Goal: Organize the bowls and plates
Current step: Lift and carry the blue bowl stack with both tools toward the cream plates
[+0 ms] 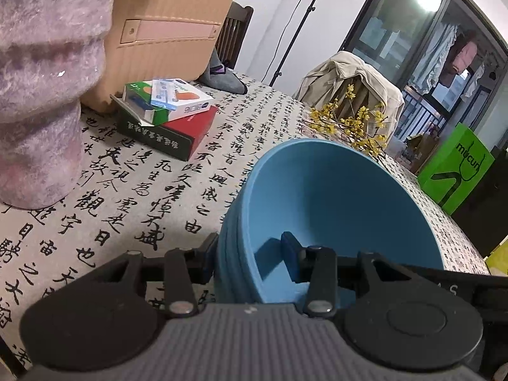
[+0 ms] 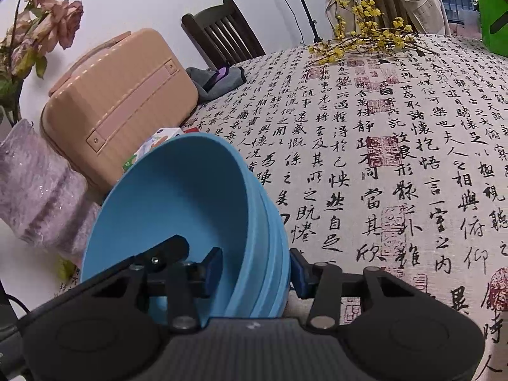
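Observation:
A stack of several nested blue bowls (image 1: 333,197) fills the lower middle of the left wrist view, tilted with its opening toward the camera. My left gripper (image 1: 250,257) is shut on the stack's near wall, one pad outside and one inside. The right wrist view shows the same blue stack (image 2: 177,197) at lower left. There my right gripper (image 2: 257,271) clamps the stack's wall too, its left pad inside the top bowl and its right pad against the outer rims. Whether the stack rests on the table is hidden.
The table (image 2: 397,165) wears a cloth printed with calligraphy. On it are a peach suitcase (image 2: 117,108), stacked boxes (image 1: 165,111), a fuzzy pink vase (image 1: 38,104), a grey cloth (image 2: 219,79) and yellow flower sprigs (image 2: 365,38). A draped chair (image 1: 352,85) and a green box (image 1: 454,168) are beyond.

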A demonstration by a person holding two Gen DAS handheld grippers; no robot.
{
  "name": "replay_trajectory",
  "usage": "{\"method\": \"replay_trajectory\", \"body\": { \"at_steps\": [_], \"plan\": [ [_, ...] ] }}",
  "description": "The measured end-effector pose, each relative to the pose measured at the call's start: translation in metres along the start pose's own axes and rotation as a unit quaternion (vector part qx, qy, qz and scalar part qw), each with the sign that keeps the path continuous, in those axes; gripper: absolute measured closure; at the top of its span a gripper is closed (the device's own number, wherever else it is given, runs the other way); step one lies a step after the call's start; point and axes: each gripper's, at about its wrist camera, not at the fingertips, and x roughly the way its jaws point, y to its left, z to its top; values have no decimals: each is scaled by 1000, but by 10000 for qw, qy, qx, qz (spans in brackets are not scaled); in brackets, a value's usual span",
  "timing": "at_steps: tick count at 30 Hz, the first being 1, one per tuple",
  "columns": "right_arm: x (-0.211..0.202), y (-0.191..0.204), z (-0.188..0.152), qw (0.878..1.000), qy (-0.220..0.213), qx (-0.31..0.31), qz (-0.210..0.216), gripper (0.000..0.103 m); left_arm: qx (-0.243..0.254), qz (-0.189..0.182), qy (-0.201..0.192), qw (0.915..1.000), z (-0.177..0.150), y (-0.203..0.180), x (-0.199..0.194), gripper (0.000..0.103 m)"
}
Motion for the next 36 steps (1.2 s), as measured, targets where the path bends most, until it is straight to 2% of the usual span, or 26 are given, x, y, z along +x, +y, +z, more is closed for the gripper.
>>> {"method": "replay_trajectory", "body": {
  "at_steps": [36],
  "plan": [
    [-51,-33,-3,9991,-388,168,59,58,412,-171,-208,9988,-9,-54,-19,60]
  ]
}}
